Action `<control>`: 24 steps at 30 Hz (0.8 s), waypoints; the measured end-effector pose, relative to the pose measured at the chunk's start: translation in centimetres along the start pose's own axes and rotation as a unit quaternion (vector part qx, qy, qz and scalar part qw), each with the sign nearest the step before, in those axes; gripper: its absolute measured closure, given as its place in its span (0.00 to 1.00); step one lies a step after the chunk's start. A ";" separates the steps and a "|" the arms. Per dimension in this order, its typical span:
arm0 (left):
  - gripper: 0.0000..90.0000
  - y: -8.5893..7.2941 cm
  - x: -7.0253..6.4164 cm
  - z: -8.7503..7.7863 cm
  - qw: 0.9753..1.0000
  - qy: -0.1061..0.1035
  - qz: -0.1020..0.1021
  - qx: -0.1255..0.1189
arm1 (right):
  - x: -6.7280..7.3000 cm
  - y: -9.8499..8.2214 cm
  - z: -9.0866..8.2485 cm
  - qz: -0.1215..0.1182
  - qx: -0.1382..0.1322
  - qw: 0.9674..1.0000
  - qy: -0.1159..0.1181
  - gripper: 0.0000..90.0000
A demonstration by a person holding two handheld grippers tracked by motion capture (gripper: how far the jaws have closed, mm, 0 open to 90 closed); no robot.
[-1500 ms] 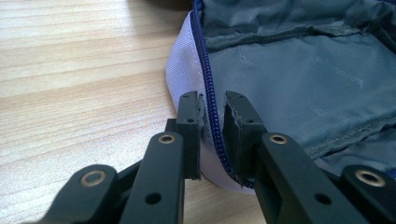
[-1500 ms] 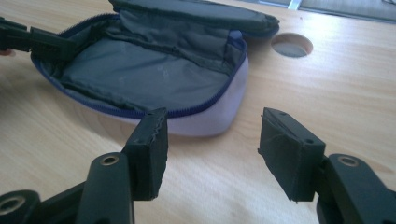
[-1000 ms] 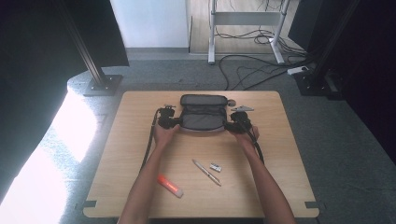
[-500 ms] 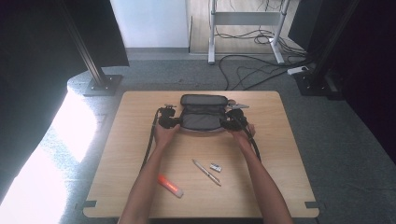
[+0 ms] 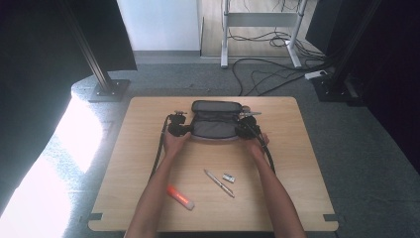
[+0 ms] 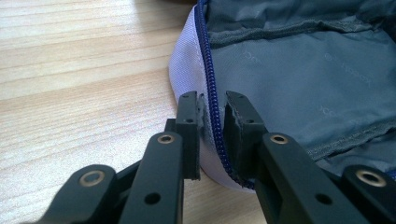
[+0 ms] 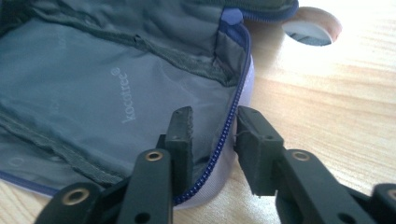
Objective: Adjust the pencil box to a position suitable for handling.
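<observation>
Counting one case (image 5: pixel 216 122), two grippers

Both bare forearms reach forward from the near edge, angled slightly inward, each hand wrapped around a black two-jaw gripper with a trailing cable. The left gripper (image 5: pixel 179 130) points inward toward the right one, its jaws drawn close together — a narrow gap between the pads. The right gripper (image 5: pixel 246 130) faces it, its jaws just closing, the gap somewhat wider.
</observation>
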State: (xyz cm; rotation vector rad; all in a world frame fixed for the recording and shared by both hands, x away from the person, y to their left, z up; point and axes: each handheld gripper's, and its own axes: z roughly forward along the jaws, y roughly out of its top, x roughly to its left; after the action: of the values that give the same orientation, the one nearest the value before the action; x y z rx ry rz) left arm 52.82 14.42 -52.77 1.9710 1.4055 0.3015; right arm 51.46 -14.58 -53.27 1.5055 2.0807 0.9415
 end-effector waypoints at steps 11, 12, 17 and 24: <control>0.83 0.0 0.0 0.2 1.000 0.002 -0.006 0.001 | 0.1 -0.2 0.1 0.000 0.002 1.000 -0.010 0.89; 0.83 0.0 0.1 0.3 1.000 0.003 -0.007 0.003 | 0.1 -0.2 0.1 0.000 0.002 1.000 -0.010 0.89; 0.89 0.0 0.2 0.4 1.000 0.004 -0.010 0.003 | 0.1 -0.2 0.0 0.000 -0.001 1.000 -0.010 0.95; 0.95 0.0 0.0 0.3 1.000 0.008 0.001 -0.001 | -0.1 -0.4 -0.2 0.019 -0.017 1.000 -0.002 0.96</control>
State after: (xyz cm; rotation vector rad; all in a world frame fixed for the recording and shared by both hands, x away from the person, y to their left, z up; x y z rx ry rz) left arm 53.00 14.29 -53.00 1.9724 1.4132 0.3207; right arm 51.09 -14.79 -53.41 1.5342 2.0298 0.9824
